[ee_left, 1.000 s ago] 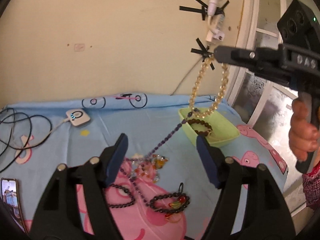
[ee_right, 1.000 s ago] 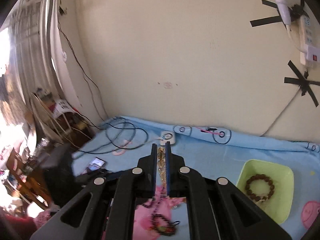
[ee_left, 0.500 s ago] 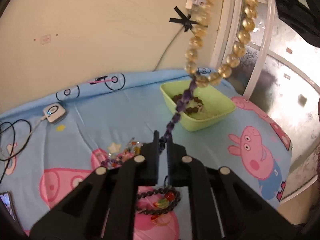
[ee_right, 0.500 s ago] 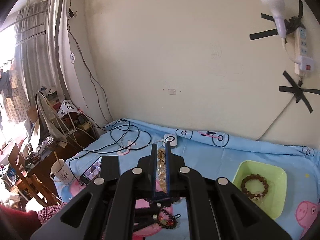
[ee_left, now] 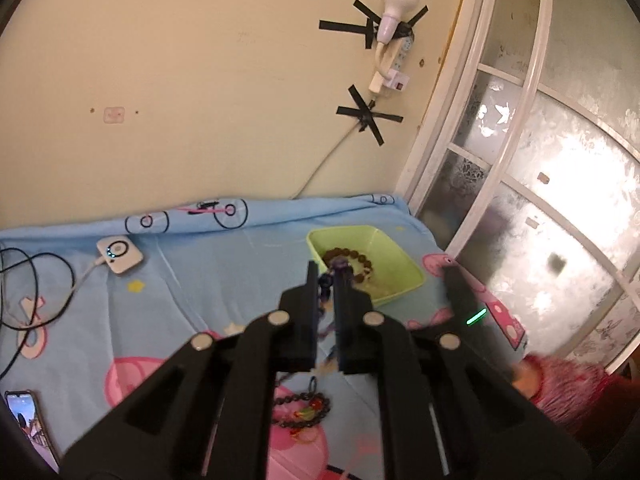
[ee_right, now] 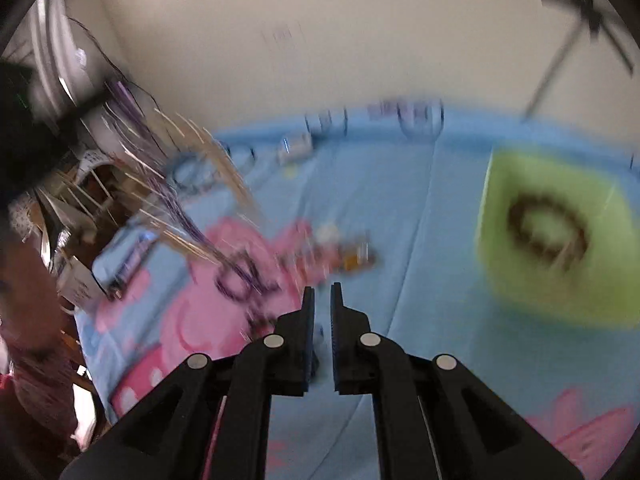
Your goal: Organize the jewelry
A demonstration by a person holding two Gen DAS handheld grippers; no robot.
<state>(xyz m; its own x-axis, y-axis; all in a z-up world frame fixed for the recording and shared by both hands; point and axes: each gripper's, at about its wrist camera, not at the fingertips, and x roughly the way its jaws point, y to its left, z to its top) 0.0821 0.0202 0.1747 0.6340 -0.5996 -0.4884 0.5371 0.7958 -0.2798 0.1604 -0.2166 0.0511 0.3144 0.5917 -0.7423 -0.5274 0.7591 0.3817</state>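
Observation:
My left gripper (ee_left: 326, 280) is shut on a purple bead necklace (ee_left: 329, 280) and holds it above the blue sheet, in line with the green tray (ee_left: 404, 268). A brown bead bracelet (ee_left: 352, 258) lies in that tray. A dark bracelet with red beads (ee_left: 304, 410) lies on the sheet below. In the blurred right wrist view my right gripper (ee_right: 322, 296) has its jaws nearly together with nothing between them. The tray (ee_right: 560, 280) is at its right. Purple and yellow bead streaks (ee_right: 172, 200) hang at upper left. Loose jewelry (ee_right: 340, 252) lies ahead.
A white charger puck (ee_left: 119, 255) with black cables (ee_left: 36, 280) lies at the left on the cartoon-print sheet (ee_left: 180, 280). A phone (ee_left: 28, 428) is at the lower left edge. A wall and taped power strip (ee_left: 390, 60) are behind; a glass door (ee_left: 540, 200) is at right.
My left gripper shut on the purple necklace and lifted it. My right gripper let go of the yellow bead strand and swung down fast toward the sheet.

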